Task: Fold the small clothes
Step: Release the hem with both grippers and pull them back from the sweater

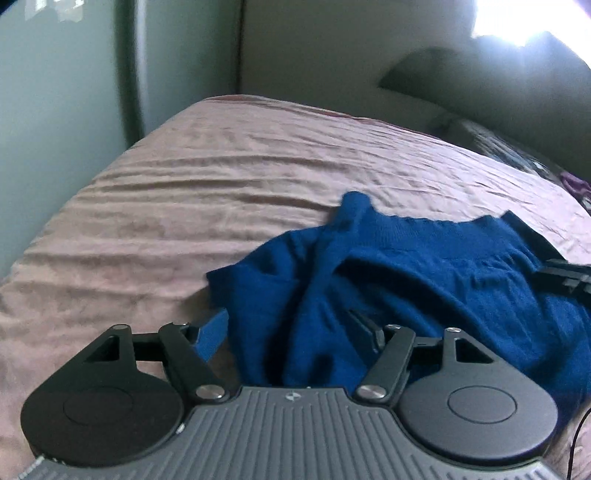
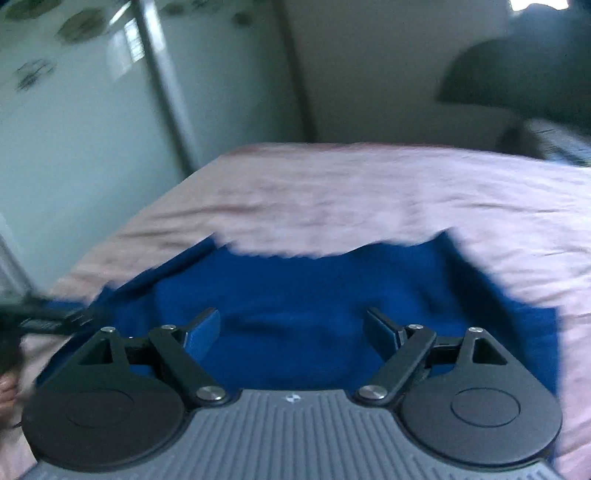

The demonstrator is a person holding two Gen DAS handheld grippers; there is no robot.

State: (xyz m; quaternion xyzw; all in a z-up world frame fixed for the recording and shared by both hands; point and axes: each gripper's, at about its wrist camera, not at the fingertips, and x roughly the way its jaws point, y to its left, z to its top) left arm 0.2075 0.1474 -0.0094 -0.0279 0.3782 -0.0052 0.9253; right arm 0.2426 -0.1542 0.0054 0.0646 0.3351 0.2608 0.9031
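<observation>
A small dark blue knit garment [image 1: 406, 273] lies crumpled on a pink bedspread [image 1: 221, 177]. My left gripper [image 1: 286, 325] is open, its fingers wide apart, and the garment's bunched left part lies between them. The right gripper's tip [image 1: 565, 278] shows at the garment's right edge. In the blurred right wrist view the garment [image 2: 295, 295] spreads under my open right gripper [image 2: 291, 326], which hovers over its near part. The left gripper [image 2: 48, 317] shows at the left edge there.
The bed's left edge [image 1: 92, 177] drops toward a pale wall or wardrobe door [image 1: 55, 92]. Dark pillows or bedding [image 1: 498, 144] lie at the far right of the bed. A bright window [image 1: 517, 18] is at upper right.
</observation>
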